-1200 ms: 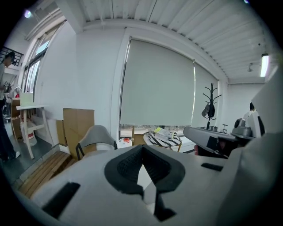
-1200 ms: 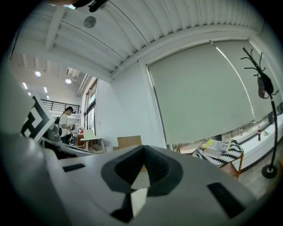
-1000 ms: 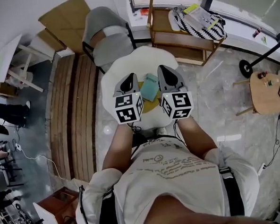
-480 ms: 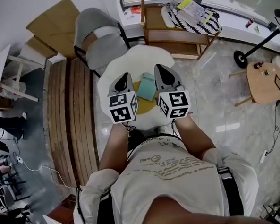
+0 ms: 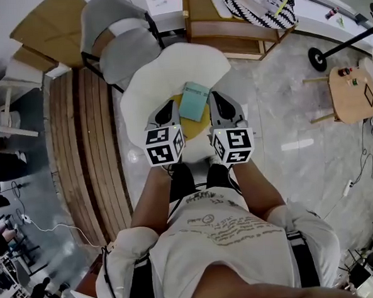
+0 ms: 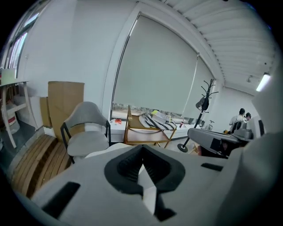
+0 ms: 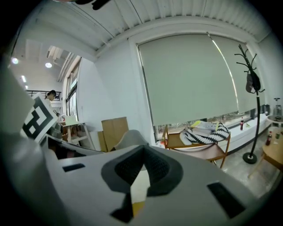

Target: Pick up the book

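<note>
A teal book (image 5: 194,100) lies on a yellow mat (image 5: 194,127) on the white cloud-shaped table (image 5: 163,71) in the head view. My left gripper (image 5: 168,107) hangs just left of the book's near edge, and my right gripper (image 5: 217,100) just right of it. Neither touches the book. In the left gripper view the jaws (image 6: 142,174) are shut with nothing held, and only white table shows through the notch. The right gripper (image 7: 140,176) is shut too in the right gripper view, with a yellow sliver showing below its notch.
A grey chair (image 5: 120,45) stands behind the table at left, and a wooden cart (image 5: 236,29) with a striped cloth behind it at right. Wooden slats (image 5: 89,151) run along the left. A small round side table (image 5: 353,94) and a coat stand base (image 5: 319,58) stand at right.
Both grippers have sunk toward the table and now flank the book's near end. Both stayed shut. The book has not moved.
</note>
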{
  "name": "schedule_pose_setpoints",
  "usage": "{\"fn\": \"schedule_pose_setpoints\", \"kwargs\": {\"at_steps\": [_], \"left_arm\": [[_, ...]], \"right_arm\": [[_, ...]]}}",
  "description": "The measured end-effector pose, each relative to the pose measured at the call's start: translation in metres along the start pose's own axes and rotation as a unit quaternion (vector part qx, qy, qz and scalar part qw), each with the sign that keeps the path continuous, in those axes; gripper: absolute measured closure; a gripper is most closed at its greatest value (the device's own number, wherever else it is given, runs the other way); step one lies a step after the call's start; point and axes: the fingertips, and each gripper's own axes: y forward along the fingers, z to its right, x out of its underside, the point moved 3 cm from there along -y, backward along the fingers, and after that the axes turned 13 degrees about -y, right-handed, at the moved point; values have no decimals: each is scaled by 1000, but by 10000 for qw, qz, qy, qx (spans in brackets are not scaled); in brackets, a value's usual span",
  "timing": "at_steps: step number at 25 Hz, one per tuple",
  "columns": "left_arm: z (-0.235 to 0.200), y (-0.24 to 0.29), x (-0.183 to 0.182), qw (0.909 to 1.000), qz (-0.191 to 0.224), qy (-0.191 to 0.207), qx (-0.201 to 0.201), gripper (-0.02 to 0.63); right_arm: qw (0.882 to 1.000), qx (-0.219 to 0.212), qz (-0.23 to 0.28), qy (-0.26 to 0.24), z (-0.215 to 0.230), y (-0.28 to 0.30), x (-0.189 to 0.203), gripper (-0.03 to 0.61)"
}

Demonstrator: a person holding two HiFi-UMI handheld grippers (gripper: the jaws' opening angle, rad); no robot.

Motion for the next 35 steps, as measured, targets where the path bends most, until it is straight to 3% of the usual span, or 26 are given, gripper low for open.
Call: {"fn": "schedule_pose_setpoints", "kwargs": {"at_steps": [8, 17, 23, 35], "left_arm": [[-34, 57, 48, 9973, -691, -188, 147, 594], [-63, 121, 99, 9924, -1190, 165, 255, 594], [-91, 171, 153, 9899, -1404, 141, 148, 594], [-148, 253, 255, 9811, -1914, 233, 186, 594]], "right_arm": [[9975, 185, -635, 233, 1, 26, 63, 551], [9899, 542, -1105, 710, 31, 43, 139, 551], [9846, 422, -1535, 717, 30, 64, 215, 551], [9820, 340, -1740, 645, 21, 139, 340, 551]]}}
